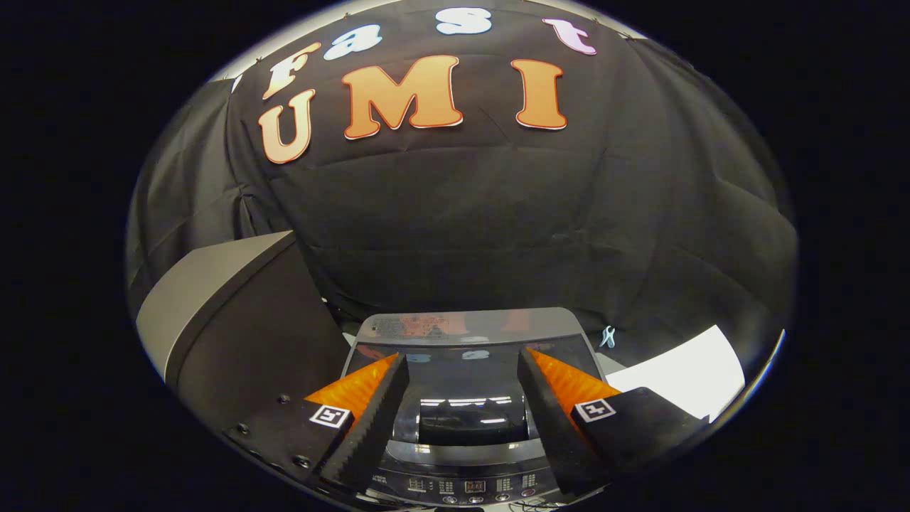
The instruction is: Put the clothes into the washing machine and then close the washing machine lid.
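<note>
The washing machine (469, 328) stands just below and ahead of me, a grey top-loader with a row of buttons on its control panel (469, 487) at the near edge. Its dark glass lid (462, 387) lies flat and down over the tub, with ceiling lights reflected in it. A dark recessed handle (473, 427) sits at the lid's near end. My gripper (462, 355) hovers over the lid, open, with the fingers spread wide on either side of the glass. Nothing is between them.
A tall grey and black box-shaped unit (227, 313) stands close to the left of the machine. A white sheet (682, 377) lies to the right. A small pale blue clip (606, 336) hangs on the black cloth wall behind.
</note>
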`<state>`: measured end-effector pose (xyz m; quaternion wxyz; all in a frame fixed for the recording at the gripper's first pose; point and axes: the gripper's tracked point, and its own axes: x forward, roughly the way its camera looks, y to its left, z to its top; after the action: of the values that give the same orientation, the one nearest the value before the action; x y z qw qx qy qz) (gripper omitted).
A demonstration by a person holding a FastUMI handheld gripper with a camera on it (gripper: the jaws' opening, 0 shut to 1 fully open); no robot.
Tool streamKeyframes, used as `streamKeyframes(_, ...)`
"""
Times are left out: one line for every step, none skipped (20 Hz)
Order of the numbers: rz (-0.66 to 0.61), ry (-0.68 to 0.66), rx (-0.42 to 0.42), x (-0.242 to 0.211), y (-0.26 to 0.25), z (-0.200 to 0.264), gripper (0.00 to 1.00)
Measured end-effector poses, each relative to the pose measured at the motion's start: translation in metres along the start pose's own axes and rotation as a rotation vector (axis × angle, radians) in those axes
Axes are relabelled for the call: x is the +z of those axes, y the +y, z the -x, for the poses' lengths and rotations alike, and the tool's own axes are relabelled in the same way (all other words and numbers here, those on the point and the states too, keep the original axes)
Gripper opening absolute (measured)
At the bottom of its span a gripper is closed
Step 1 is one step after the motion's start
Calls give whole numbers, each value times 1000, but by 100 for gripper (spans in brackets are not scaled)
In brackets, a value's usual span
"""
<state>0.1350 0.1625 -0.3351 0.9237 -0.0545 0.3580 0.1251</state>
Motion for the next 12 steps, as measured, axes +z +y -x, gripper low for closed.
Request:
streamKeyframes(1,-9,-3,3,2,3,99)
streamKeyframes(2,-21,-5,6,4,8,99)
streamKeyframes(4,-35,-6,10,7,12,99)
streamKeyframes(6,-50,-7,15,9,18,99)
streamKeyframes(8,-63,-7,20,13,24,99)
streamKeyframes(5,-79,-6,26,16,30,99)
streamKeyframes(1,-99,-4,35,21,37,99)
streamKeyframes(-3,-122,-4,42,25,48,99)
streamKeyframes(-4,-146,-5,52,28,57,99)
streamKeyframes(-6,-171,-8,62,32,69,99)
streamKeyframes(-11,-200,-9,71,35,83,99)
streamKeyframes(-16,-233,-11,81,38,99,99)
